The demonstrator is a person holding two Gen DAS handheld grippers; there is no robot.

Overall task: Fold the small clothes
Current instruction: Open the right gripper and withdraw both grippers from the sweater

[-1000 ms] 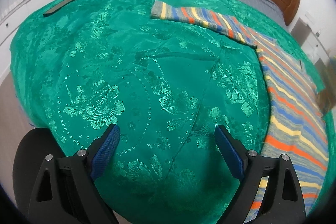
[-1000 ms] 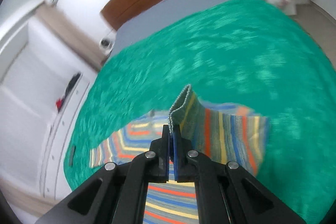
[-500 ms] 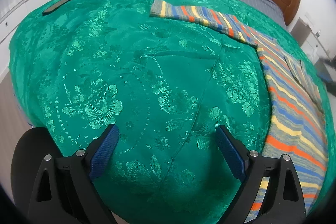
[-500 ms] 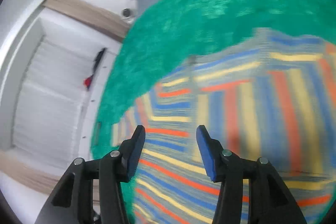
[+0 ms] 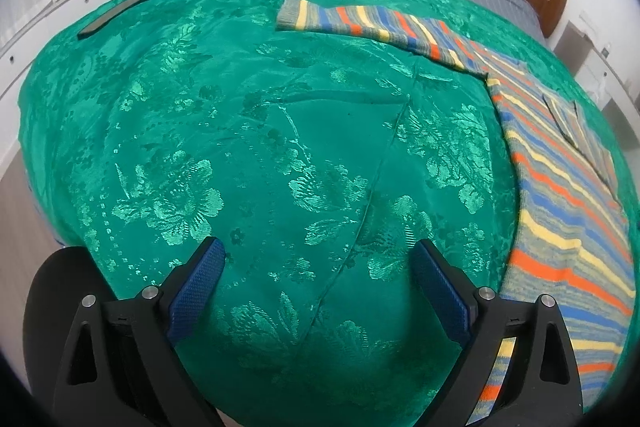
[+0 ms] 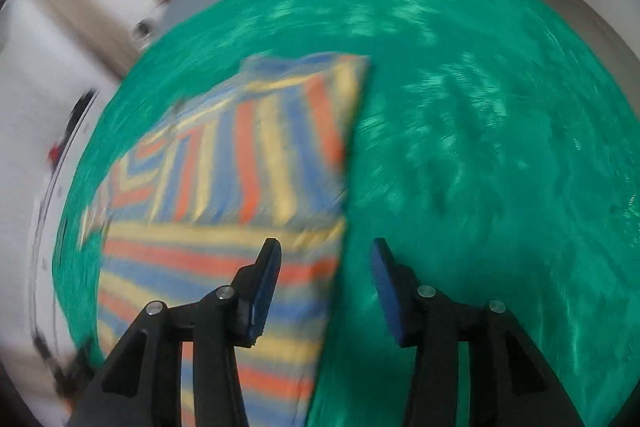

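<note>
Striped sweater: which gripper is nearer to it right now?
Right. The right gripper hangs over the striped sweater at its edge; the left gripper hangs over bare green bedspread beside it.

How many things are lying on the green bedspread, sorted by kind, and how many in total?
Striped sweater: 1
Dark flat bar, maybe a remote: 1
Total: 2
</note>
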